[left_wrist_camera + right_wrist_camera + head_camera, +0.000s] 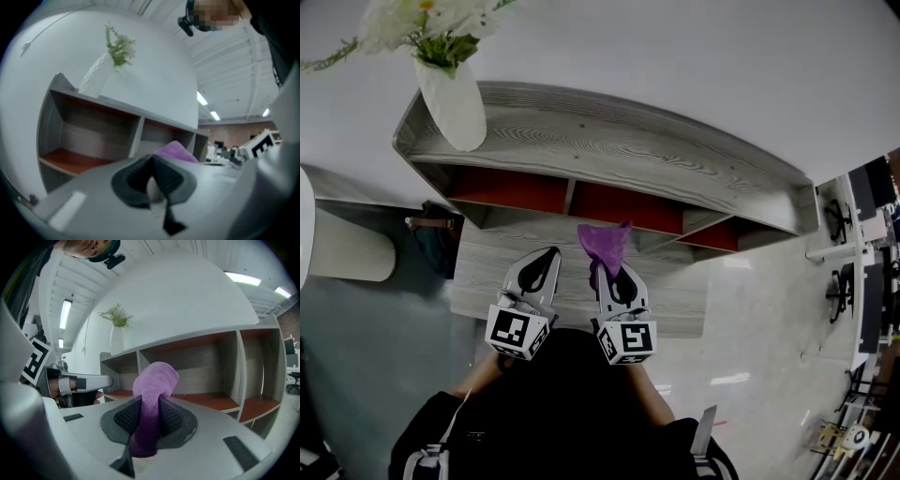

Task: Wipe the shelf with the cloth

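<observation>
A grey wood-grain shelf [609,141] with red-floored compartments [623,208] stands against the white wall. My right gripper [613,273] is shut on a purple cloth [605,246], which bunches up above its tip in front of the middle compartment. In the right gripper view the cloth [152,401] sticks out between the dark pads of the right gripper [149,417], facing the red shelf floor [206,400]. My left gripper [542,267] hovers beside it to the left, shut with nothing in it. In the left gripper view the left gripper [152,176] has its pads together, and the cloth [174,151] peeks up behind.
A white vase [453,101] with flowers [431,23] stands on the shelf's top at the left end. A lower grey surface [487,272] lies under the grippers. Office furniture [862,281] crowds the right side. A pale cylinder [347,248] lies at the left.
</observation>
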`<action>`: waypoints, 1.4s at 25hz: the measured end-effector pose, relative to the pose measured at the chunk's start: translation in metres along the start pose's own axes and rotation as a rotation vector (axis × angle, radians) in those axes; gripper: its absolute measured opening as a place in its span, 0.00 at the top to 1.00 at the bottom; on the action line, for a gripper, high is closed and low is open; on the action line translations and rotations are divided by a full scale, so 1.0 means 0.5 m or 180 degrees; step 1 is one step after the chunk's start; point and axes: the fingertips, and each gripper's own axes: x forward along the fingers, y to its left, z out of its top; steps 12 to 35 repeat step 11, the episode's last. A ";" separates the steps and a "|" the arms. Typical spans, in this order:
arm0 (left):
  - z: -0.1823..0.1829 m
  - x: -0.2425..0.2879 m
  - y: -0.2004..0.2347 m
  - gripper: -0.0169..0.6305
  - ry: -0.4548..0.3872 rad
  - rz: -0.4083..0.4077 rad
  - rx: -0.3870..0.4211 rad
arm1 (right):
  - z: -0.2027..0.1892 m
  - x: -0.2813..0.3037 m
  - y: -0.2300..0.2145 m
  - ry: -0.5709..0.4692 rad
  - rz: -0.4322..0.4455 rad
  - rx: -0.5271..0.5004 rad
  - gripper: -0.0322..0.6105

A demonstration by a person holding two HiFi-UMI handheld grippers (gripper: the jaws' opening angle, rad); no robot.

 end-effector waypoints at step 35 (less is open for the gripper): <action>-0.004 0.010 -0.001 0.97 0.0023 -0.0016 -0.0007 | -0.001 0.005 -0.006 0.0007 0.0000 -0.0013 0.83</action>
